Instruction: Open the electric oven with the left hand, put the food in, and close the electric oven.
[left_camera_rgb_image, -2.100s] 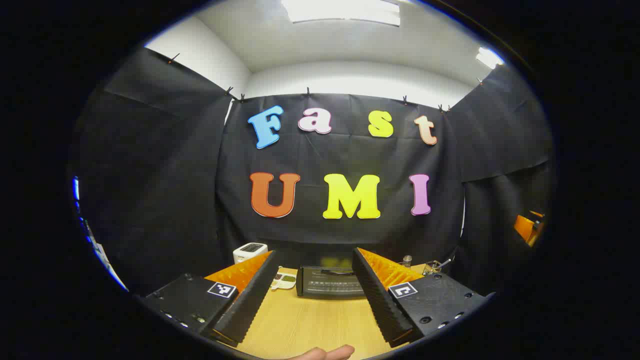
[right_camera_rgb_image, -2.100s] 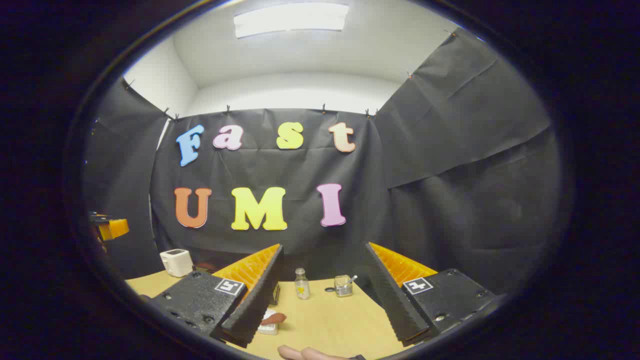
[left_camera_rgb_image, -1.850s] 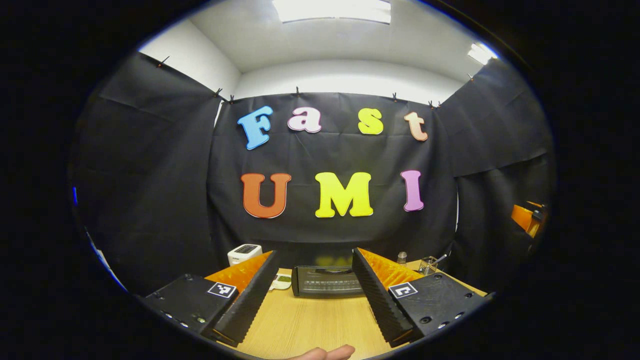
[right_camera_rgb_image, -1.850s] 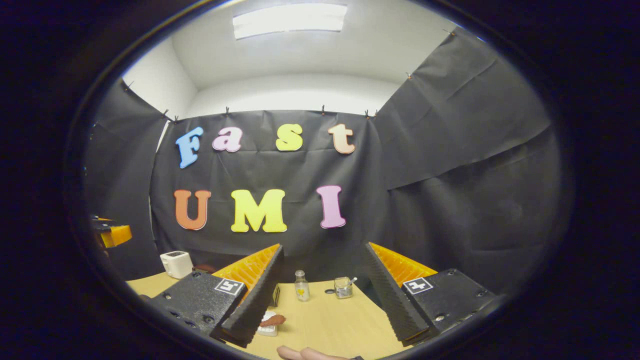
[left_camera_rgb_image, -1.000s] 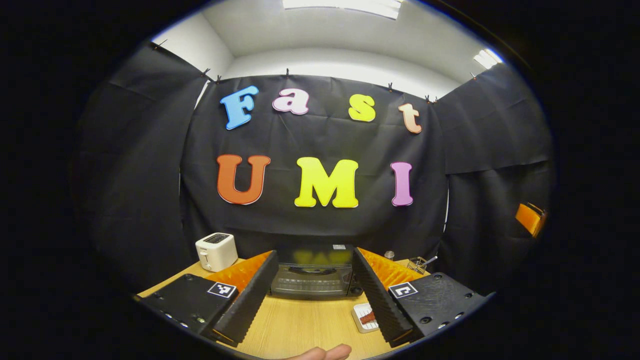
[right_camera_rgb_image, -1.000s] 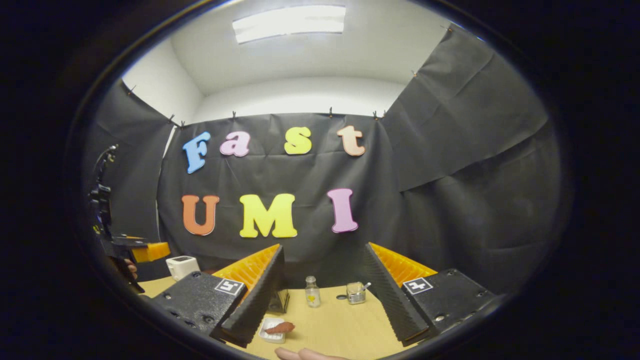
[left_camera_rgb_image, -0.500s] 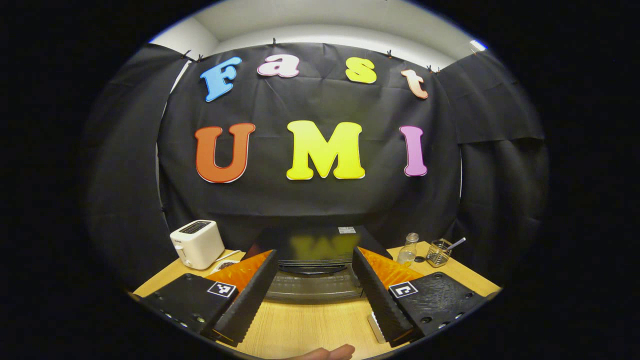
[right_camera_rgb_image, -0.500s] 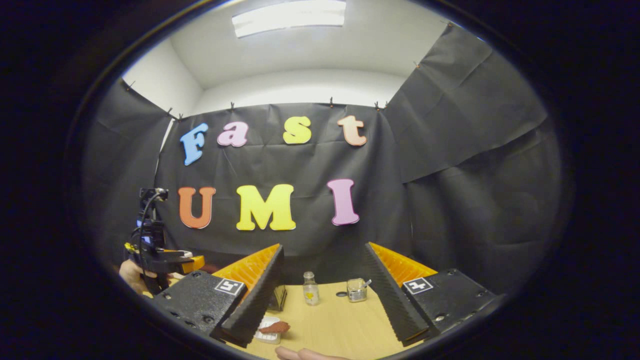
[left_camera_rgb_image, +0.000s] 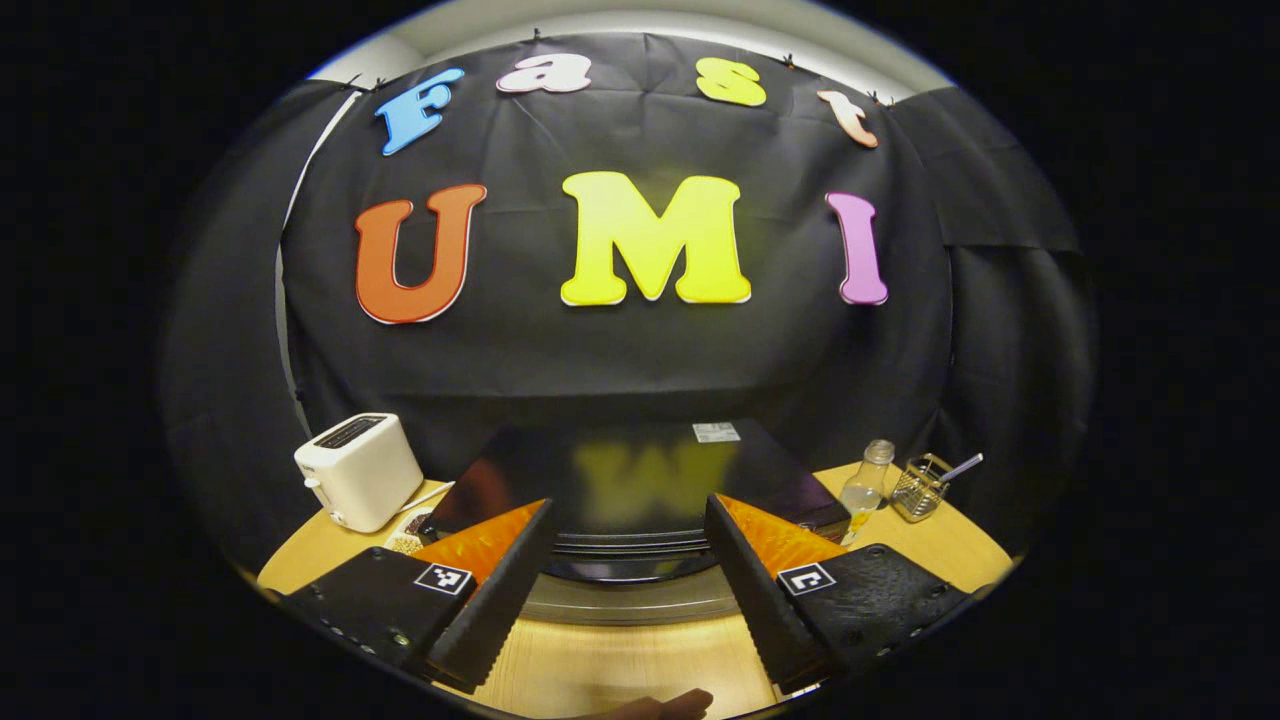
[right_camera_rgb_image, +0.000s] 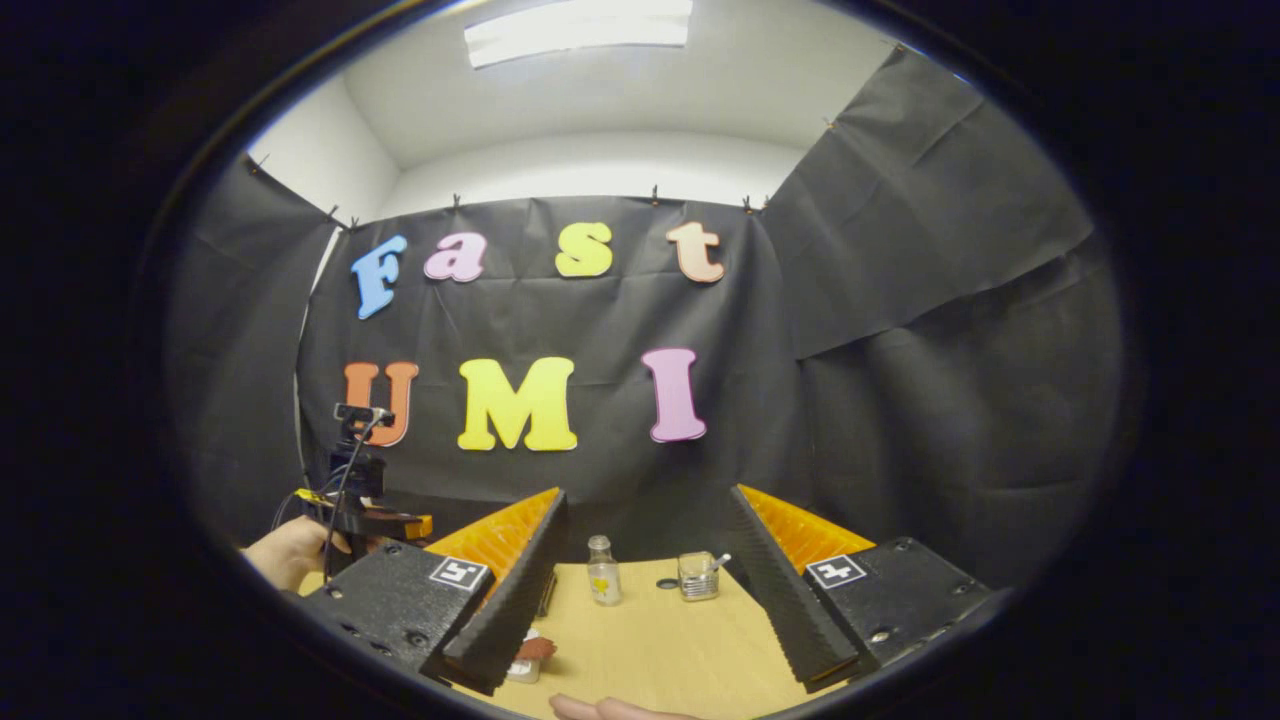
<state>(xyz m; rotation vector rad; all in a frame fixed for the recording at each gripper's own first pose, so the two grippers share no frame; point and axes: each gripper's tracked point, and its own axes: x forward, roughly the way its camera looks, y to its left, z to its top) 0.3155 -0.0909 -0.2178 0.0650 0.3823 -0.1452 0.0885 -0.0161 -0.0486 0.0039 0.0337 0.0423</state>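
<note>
The black electric oven (left_camera_rgb_image: 640, 470) stands right before my left gripper (left_camera_rgb_image: 628, 508), its door closed. The curved door handle (left_camera_rgb_image: 625, 548) lies level with the tips of the two spread fingers (left_camera_rgb_image: 490, 600); my left gripper is open and holds nothing. In the right gripper view, a reddish piece of food on a small white dish (right_camera_rgb_image: 524, 656) lies on the table beside the left finger. My right gripper (right_camera_rgb_image: 648, 495) hangs open and empty above the table. At the left of that view, a hand (right_camera_rgb_image: 285, 550) holds the left gripper (right_camera_rgb_image: 375, 522).
A white toaster (left_camera_rgb_image: 358, 483) stands left of the oven with a small dish (left_camera_rgb_image: 408, 532) by it. A clear bottle (left_camera_rgb_image: 862, 487) and a wire cup (left_camera_rgb_image: 925, 485) stand to the oven's right, the bottle (right_camera_rgb_image: 601, 570) and cup (right_camera_rgb_image: 697, 575) also ahead of my right gripper. The wooden table (left_camera_rgb_image: 620, 670) lies below.
My left gripper has moved forward and closer to the oven, which now looms large between its fingers. The right gripper has barely shifted; the hand with the left gripper has come into its view.
</note>
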